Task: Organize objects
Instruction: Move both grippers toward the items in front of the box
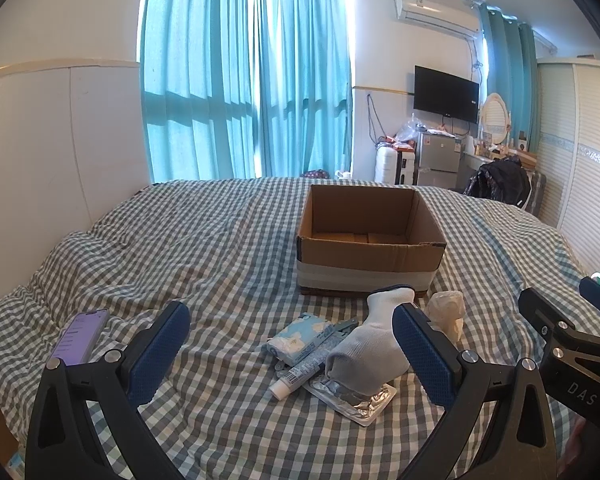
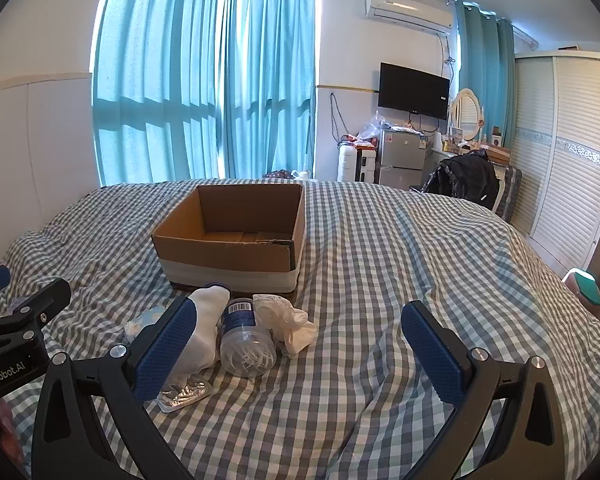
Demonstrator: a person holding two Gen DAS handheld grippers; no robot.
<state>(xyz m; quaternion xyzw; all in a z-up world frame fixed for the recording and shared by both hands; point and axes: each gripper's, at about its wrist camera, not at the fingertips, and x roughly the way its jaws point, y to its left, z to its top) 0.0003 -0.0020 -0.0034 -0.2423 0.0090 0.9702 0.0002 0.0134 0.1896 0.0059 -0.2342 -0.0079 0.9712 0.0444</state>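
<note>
The left gripper [image 1: 291, 354] is showing two matte black arms that are curving forward, each carrying a blue pad with a fine dimpled texture. Round silver screw heads are sitting at the pivots, two on each side. The right gripper [image 2: 300, 354] is presenting the same build: black frame, blue textured pads, silver screws. White lettering "GenRobot.AI" is appearing on the left unit's black side, seen from the right wrist camera, and "DAS" is appearing on the right unit's black body.
</note>
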